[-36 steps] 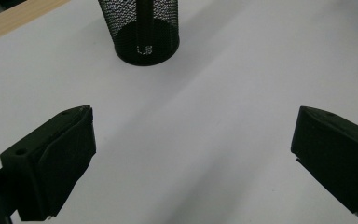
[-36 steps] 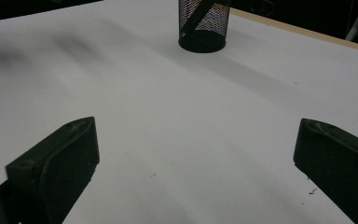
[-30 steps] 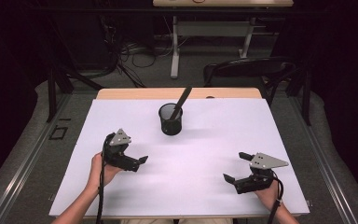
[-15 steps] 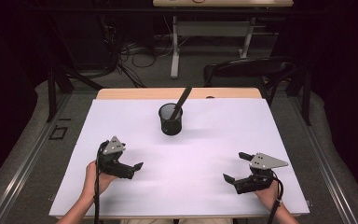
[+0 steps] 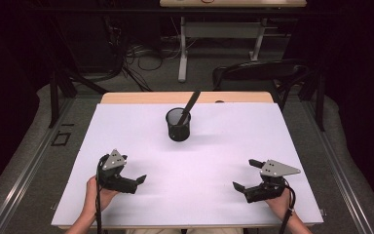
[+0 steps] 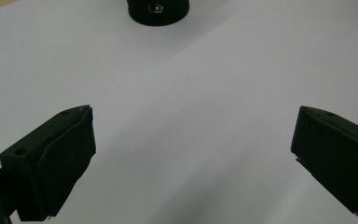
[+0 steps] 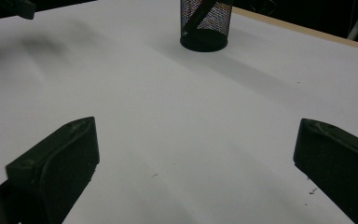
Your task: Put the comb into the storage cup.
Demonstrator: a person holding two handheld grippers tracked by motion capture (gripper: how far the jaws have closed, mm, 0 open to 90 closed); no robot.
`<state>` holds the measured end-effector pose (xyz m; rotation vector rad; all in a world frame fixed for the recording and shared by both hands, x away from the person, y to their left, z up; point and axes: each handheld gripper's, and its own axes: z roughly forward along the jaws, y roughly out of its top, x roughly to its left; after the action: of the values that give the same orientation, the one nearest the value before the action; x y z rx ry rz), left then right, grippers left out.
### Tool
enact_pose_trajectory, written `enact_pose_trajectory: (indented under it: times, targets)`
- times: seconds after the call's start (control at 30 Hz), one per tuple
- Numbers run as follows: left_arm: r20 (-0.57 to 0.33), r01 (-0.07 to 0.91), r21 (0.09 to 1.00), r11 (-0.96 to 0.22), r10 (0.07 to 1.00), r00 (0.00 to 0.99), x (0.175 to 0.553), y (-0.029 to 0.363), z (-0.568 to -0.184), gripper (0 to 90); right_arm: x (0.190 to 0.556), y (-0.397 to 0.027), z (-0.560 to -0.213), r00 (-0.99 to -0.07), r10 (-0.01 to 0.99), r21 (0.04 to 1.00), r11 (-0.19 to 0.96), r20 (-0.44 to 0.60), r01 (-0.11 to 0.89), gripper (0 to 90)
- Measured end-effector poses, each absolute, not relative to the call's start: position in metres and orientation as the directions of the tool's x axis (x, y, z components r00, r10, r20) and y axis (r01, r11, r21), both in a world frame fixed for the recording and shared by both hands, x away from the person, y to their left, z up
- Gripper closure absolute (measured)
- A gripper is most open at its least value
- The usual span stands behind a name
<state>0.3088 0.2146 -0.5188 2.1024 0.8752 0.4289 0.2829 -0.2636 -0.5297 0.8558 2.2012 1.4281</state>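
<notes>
- We see the left gripper (image 5: 135,180) has drawn back toward the table's near left edge since a second ago, jaws spread wide, empty.
- Right gripper (image 5: 247,175) unmoved, released too.
- The cup (image 5: 177,124) stands mid-table, pen (image 5: 191,103) leaning inside.
</notes>
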Motion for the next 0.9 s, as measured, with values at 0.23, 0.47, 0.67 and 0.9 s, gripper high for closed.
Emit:
enact_pose_trajectory:
  times: [0.23,0.47,0.67,0.9]
  targets:
    - [-0.003,0.437,0.799,-0.413,0.725,0.689,0.302,0.221,-0.524,0.0,0.283,-0.264,-0.53,-0.743,0.67,0.911,0.298,0.013,0.285,0.0]
    - [-0.004,0.429,0.813,-0.394,0.733,0.681,0.295,0.225,-0.526,0.0,0.283,-0.264,-0.53,-0.743,0.669,0.911,0.298,0.015,0.286,0.0]
    - [-0.003,0.419,0.826,-0.378,0.74,0.673,0.288,0.228,-0.529,0.0,0.282,-0.264,-0.53,-0.741,0.672,0.912,0.295,0.015,0.286,0.0]
    - [0.006,0.405,0.837,-0.368,0.747,0.665,0.28,0.232,-0.531,0.0,0.282,-0.264,-0.53,-0.741,0.672,0.912,0.295,0.013,0.284,0.0]
